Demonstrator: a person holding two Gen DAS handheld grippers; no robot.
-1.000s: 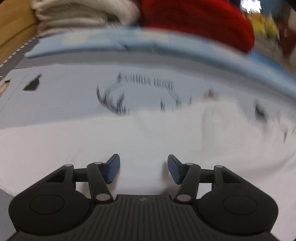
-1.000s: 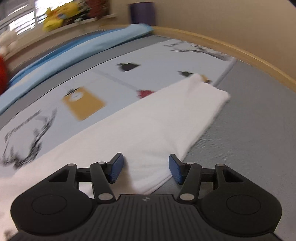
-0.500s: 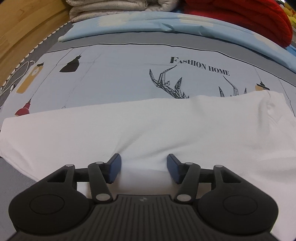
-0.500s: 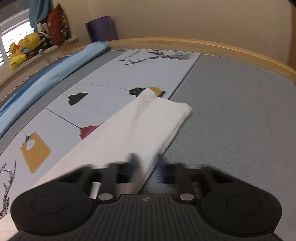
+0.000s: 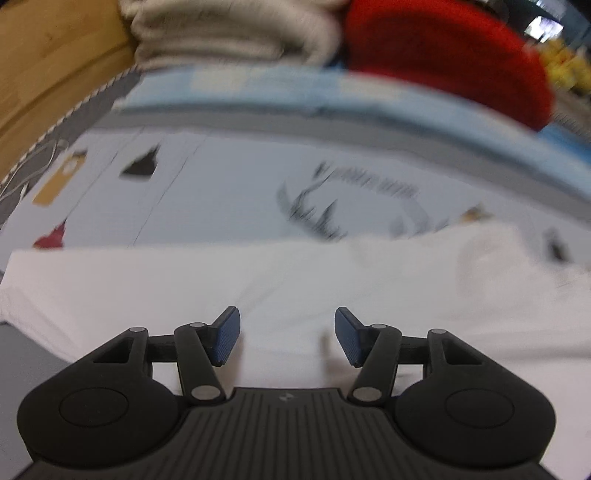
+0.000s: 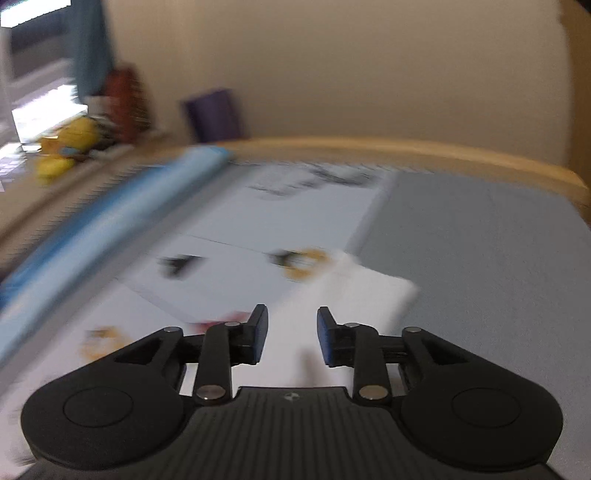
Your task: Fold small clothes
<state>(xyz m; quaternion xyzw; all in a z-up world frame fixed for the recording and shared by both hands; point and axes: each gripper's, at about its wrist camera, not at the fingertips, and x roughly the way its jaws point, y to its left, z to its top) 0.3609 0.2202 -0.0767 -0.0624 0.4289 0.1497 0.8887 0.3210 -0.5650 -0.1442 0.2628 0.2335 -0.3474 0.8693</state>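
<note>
Garment: a white cotton garment, already folded into a long band, lay flat across the printed pale-blue bedsheet, its narrow end close to the grey strip of the sheet
Left claw: spread wide, blue pads apart, hovering low over the near edge of the band around its middle, pinching nothing
Right claw: parted but narrower than the left, over the end part of the band; no cloth showed between the pads
Contact: both views were blurred, so whether either claw touched the fabric could not be told
Step in hand: probably lining up both claws on the band for a crosswise fold
Next move: would call for pinching all layers at the end corner and at mid-length together, then carrying the end over evenly so that the edges meet
Risk: catching only the top layer would open the band
Surroundings: a folded cream knitted blanket and a red plush cushion sat beyond a light-blue rolled cover; a wooden bed frame edged the far side
</note>
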